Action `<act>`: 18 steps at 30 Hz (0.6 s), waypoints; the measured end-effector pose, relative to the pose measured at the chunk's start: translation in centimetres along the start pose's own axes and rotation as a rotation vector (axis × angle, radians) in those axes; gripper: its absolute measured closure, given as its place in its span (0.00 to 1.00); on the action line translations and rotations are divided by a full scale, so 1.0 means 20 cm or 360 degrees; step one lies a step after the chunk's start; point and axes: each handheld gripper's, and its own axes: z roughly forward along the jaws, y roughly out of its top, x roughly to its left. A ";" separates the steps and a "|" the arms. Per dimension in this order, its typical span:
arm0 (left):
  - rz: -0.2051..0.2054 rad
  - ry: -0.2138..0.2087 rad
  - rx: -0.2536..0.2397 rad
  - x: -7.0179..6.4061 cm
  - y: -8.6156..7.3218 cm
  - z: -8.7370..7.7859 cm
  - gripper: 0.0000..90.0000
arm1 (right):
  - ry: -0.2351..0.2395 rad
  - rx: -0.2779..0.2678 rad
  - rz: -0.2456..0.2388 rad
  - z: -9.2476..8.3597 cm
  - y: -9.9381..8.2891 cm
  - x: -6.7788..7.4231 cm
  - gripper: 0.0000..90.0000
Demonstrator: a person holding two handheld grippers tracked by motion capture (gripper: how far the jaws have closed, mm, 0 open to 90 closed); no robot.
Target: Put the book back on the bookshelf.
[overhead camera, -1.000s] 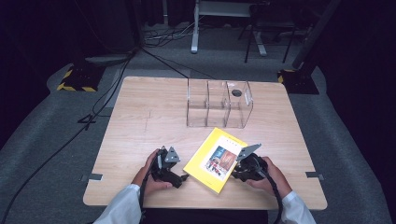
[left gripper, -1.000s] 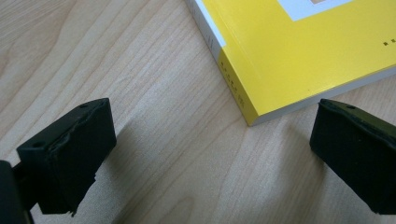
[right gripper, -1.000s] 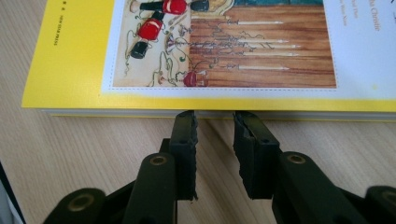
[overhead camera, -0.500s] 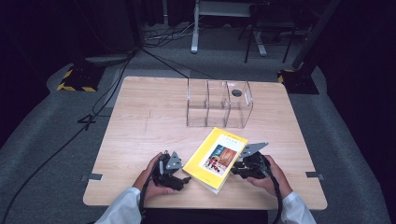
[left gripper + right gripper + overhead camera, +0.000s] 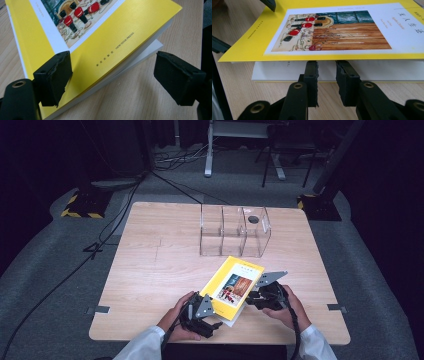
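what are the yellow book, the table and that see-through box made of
Yellow book: paper, with a smooth, slightly sheened card cover and white page edges. Table: apparently light wood or wood-look laminate; grain lines show. Clear box: probably acrylic or similar plastic, transparent with glossy dividers.

The left gripper slid along the table toward the yellow book (it had sat a little apart from the near corner a second earlier); its jaws closed in somewhat from their widest, yet in the left gripper view they stood wide, one pad lying over the yellow cover near the corner, the other well off the page edge above the wood. The cover's near side came to stand clear of the pages beneath, a gap showing under it; the right gripper sat with its tips at that gap, jaws nearly together.
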 end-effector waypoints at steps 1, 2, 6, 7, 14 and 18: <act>0.0013 0.0014 -0.0001 0.00 0.01 0.00 0.18 | -0.0001 0.0005 -0.0001 0.00 0.00 0.00 0.79; 0.0011 0.0018 -0.0011 0.00 0.01 0.01 0.18 | -0.0002 0.0007 0.0001 0.00 0.00 0.00 0.79; 0.0018 0.0046 -0.0012 -0.01 0.03 0.03 0.18 | -0.0002 0.0003 -0.0002 0.00 0.01 0.00 0.79; 0.0018 0.0046 -0.0012 -0.01 0.03 0.03 0.18 | -0.0001 0.0002 -0.0002 0.00 0.01 0.00 0.79; 0.0023 0.0130 -0.0010 -0.03 0.05 0.06 0.20 | -0.0001 -0.0010 0.0003 0.00 0.01 0.00 0.79; 0.0025 0.0142 -0.0023 -0.02 0.05 0.06 0.23 | 0.0002 -0.0025 0.0008 0.00 0.01 0.00 0.79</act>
